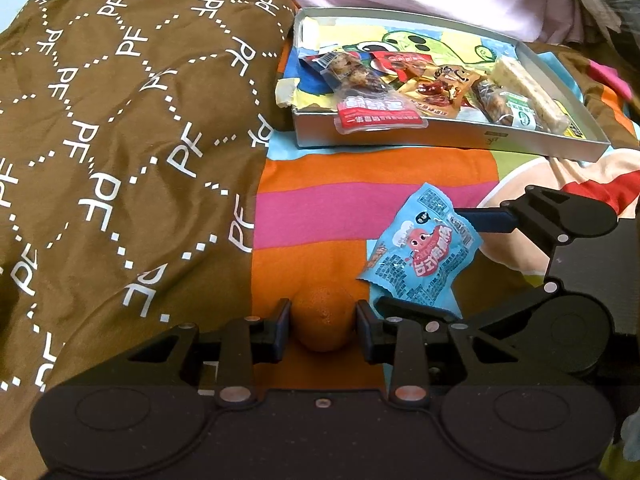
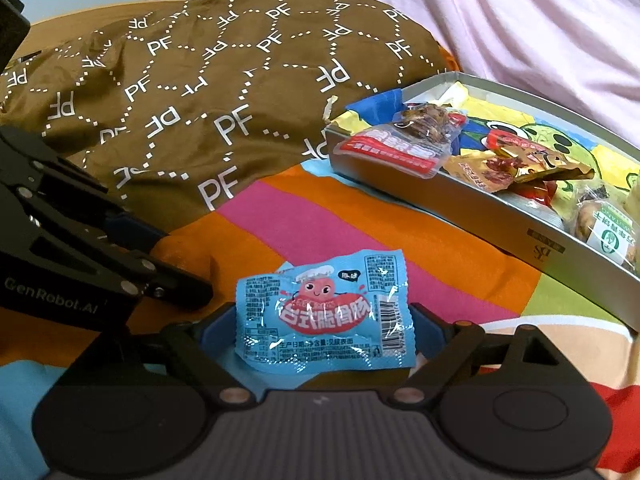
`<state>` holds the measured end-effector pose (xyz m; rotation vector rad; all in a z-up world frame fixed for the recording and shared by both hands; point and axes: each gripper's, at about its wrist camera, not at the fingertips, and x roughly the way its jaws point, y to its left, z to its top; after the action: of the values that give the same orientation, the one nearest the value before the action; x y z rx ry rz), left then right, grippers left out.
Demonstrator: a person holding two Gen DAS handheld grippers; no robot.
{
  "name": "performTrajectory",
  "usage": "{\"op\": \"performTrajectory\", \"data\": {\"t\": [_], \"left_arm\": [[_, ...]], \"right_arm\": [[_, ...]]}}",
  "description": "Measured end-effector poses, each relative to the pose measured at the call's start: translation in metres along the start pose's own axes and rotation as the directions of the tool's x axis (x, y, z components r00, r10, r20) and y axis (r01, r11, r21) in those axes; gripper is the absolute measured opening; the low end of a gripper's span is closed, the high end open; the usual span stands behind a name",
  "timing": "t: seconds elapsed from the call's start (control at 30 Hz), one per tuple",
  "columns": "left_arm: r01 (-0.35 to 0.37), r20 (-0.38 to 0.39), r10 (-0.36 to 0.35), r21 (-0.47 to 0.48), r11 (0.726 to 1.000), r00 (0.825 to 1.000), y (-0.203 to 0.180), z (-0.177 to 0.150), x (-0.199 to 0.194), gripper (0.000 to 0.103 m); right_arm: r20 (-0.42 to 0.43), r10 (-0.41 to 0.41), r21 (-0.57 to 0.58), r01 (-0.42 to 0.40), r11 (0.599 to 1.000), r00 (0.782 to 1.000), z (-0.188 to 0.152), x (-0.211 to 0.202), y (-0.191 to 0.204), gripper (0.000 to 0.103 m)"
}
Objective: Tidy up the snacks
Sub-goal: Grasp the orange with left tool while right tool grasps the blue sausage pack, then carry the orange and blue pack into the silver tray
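- My right claw point(image 2: 326, 326) stands wide, the crinkly light-blue plastic sausage packet point(image 2: 325, 312) lying flat between its fingers on the striped bedsheet point(image 2: 280, 216), long axis running three to nine o'clock; whether the pads touch it I cannot tell.
- My left claw point(image 1: 322, 326) is closed on a small round orange fruit point(image 1: 322, 320).
- The shallow grey cardboard tray point(image 2: 480, 216), at two o'clock, already holds several wrapped snacks; I judge it the destination.
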<state>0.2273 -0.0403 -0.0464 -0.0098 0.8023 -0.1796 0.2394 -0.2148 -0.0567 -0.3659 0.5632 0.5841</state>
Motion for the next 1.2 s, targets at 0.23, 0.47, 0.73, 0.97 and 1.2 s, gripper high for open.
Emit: {"op": "performTrajectory", "data": {"t": [0.23,0.47,0.73,0.97,1.2], "left_arm": [[-0.012,0.008,0.012,-0.011,1.000,1.000,-0.001,0.000,-0.003,0.035],[-0.032,0.026,0.032,-0.010,0.999,0.999,-0.005,0.001,-0.008,0.035],[-0.048,0.058,0.049,-0.025,0.999,0.997,-0.007,0.007,-0.017,0.035],[-0.075,0.082,0.077,-0.029,0.997,0.994,-0.011,0.014,-0.024,0.035],[-0.094,0.080,0.096,-0.034,0.995,0.992,-0.014,0.015,-0.026,0.035]], "right_arm": [[-0.007,-0.045,-0.037,0.044,0.998,0.999,0.000,-0.007,0.009,0.090],[0.007,-0.079,-0.080,0.079,0.994,0.997,0.000,-0.016,0.016,0.089],[0.038,-0.113,-0.114,0.116,0.987,0.993,0.001,-0.025,0.021,0.089],[0.079,-0.143,-0.124,0.153,0.980,0.987,0.004,-0.035,0.021,0.088],[0.074,-0.142,-0.115,0.150,0.982,0.987,0.003,-0.038,0.020,0.088]]}}
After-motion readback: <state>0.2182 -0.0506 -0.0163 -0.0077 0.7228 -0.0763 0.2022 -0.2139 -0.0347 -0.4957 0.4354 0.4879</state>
